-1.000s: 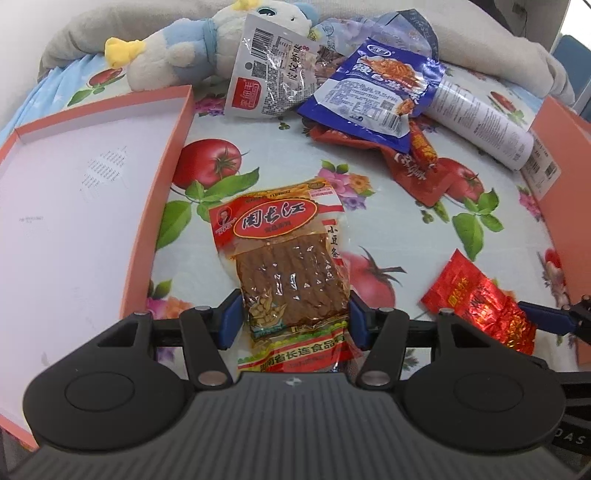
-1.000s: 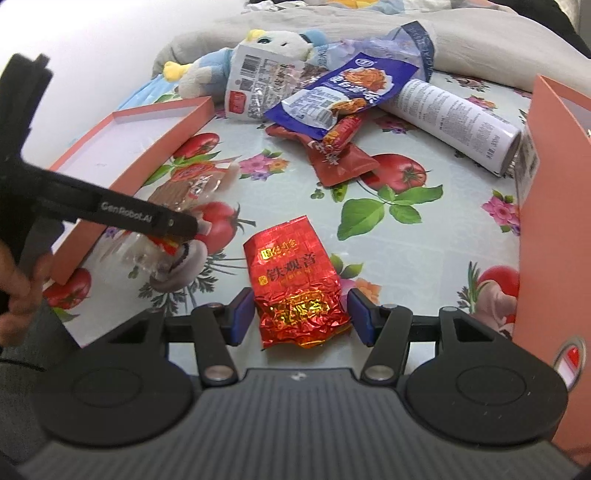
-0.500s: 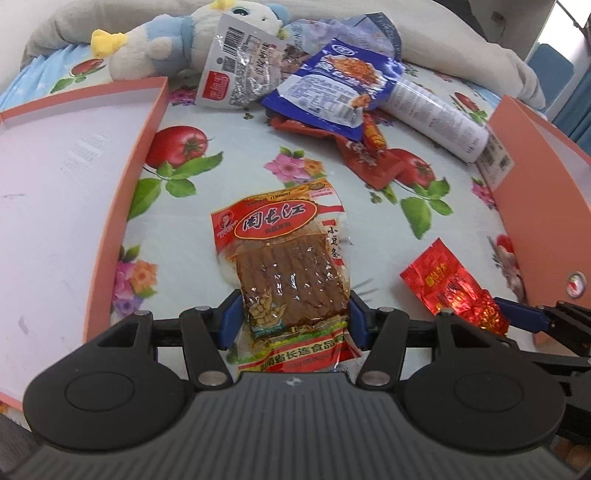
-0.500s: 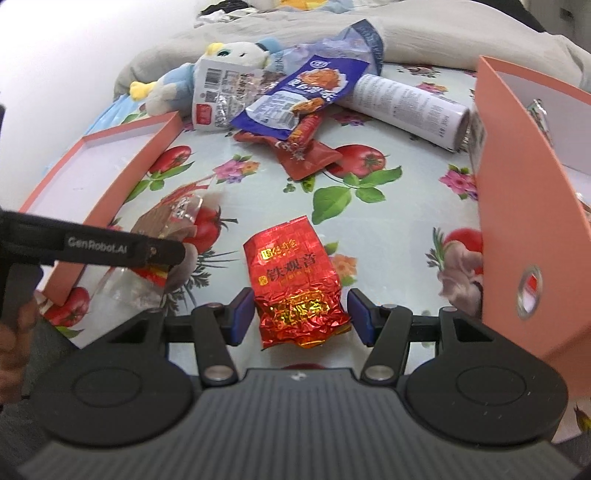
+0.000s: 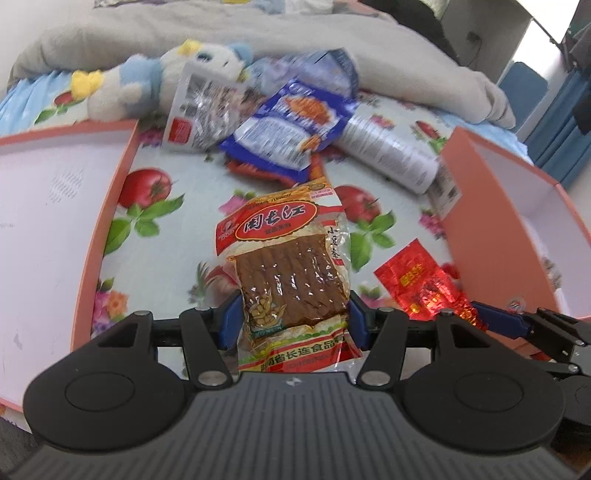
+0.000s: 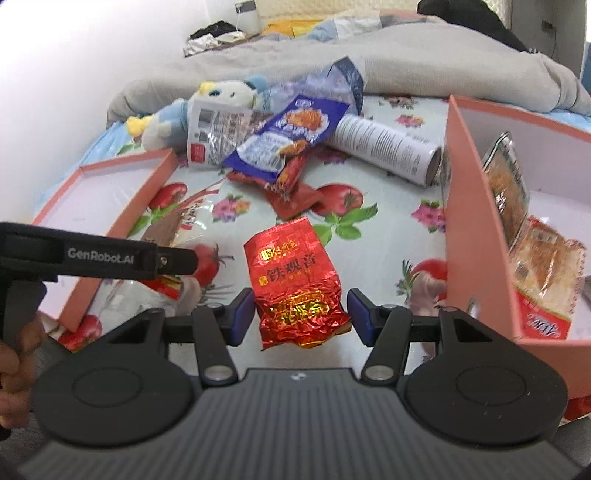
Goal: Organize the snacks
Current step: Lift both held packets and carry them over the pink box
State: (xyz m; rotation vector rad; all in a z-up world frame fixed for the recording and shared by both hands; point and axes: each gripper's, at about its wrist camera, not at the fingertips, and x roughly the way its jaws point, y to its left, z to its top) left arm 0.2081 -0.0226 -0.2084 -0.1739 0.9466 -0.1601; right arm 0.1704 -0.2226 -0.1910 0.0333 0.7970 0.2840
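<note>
My left gripper point(image 5: 293, 323) is shut on a clear packet of brown dried tofu with a red label point(image 5: 284, 258), held off the tomato-print cloth point(image 5: 177, 236). To its right is the red foil tea packet point(image 5: 417, 284), with a blue finger point(image 5: 495, 321) of the other gripper beside it. In the right wrist view, my right gripper point(image 6: 301, 317) is shut on that red foil tea packet point(image 6: 291, 273), also lifted. The left gripper's black body point(image 6: 110, 254) crosses the left side, with the tofu packet point(image 6: 173, 229) behind it.
A shallow orange tray point(image 5: 103, 229) lies left. A deeper orange box point(image 6: 469, 206) stands right, with snack packets point(image 6: 543, 266) inside. Further back lie a blue packet point(image 5: 291, 125), a silver packet point(image 5: 207, 110), a white can point(image 5: 388, 151), red packets point(image 6: 291, 188), a plush toy point(image 5: 147, 85) and a grey blanket point(image 5: 258, 33).
Both grippers have risen from the cloth with their packets still in the jaws. The views now look further up the bed, and the inside of the right box has come into sight.
</note>
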